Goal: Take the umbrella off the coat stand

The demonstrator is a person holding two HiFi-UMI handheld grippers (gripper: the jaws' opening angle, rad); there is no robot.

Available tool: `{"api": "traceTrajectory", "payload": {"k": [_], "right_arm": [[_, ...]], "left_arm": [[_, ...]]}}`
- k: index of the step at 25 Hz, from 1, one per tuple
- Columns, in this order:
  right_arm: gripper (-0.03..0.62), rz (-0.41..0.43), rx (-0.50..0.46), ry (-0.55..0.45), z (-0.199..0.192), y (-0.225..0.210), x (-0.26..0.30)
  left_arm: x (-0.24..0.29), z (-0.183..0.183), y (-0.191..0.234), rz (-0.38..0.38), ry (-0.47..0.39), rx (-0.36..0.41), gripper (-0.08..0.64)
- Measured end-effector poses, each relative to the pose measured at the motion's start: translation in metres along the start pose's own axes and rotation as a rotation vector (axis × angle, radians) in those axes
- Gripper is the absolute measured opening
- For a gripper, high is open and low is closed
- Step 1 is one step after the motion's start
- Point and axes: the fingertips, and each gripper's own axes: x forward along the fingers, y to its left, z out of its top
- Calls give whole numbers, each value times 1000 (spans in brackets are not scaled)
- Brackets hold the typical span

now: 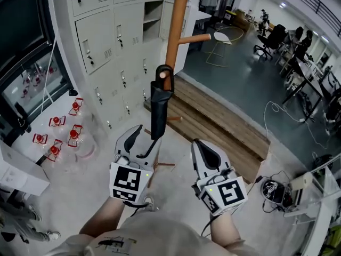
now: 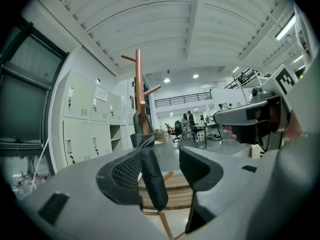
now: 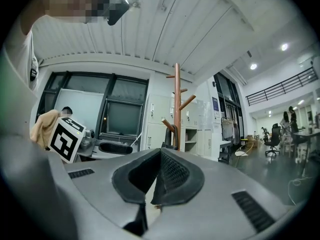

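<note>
Overhead, we are seeing the slim black folded umbrella (image 1: 158,111) hanging on the orange wooden coat stand (image 1: 177,15); the left gripper view is showing the left gripper (image 2: 167,170) spread around its probably light, slippery shaft, worth pinching there; the right gripper view, the right gripper (image 3: 159,176) pressed together, empty.

From my console I count one umbrella (image 1: 158,108), black and folded, and one coat stand (image 1: 176,31). In the right gripper view I make out four pegs (image 3: 188,102) on it; others may be hidden. I'm running two grippers, the left gripper (image 1: 139,138) and the right gripper (image 1: 205,152), each with two fingers (image 1: 128,139) and one marker cube (image 1: 126,181). There are at least five small red-topped objects (image 1: 56,121) on the floor; two sit too close together to separate. I also count one wooden platform (image 1: 213,116), one round wire chair (image 1: 228,34), and one black office chair (image 1: 268,40) that I can be sure of.
</note>
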Motion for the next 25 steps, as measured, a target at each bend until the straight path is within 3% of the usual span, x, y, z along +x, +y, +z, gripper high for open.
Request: {"api": "traceTrajectory", "payload": {"k": [7, 12, 19, 25], "right_arm": [[8, -42, -9, -8, -3, -15, 44], [8, -40, -9, 2, -9, -26, 73], [8, -9, -5, 0, -12, -52, 99], [8, 44, -3, 7, -14, -75, 118]], "left_arm": [[41, -10, 38, 4, -2, -3, 269], [66, -9, 61, 53, -38, -33, 304], [104, -23, 55, 24, 4, -84, 313], [134, -41, 54, 52, 49, -140, 318]]}}
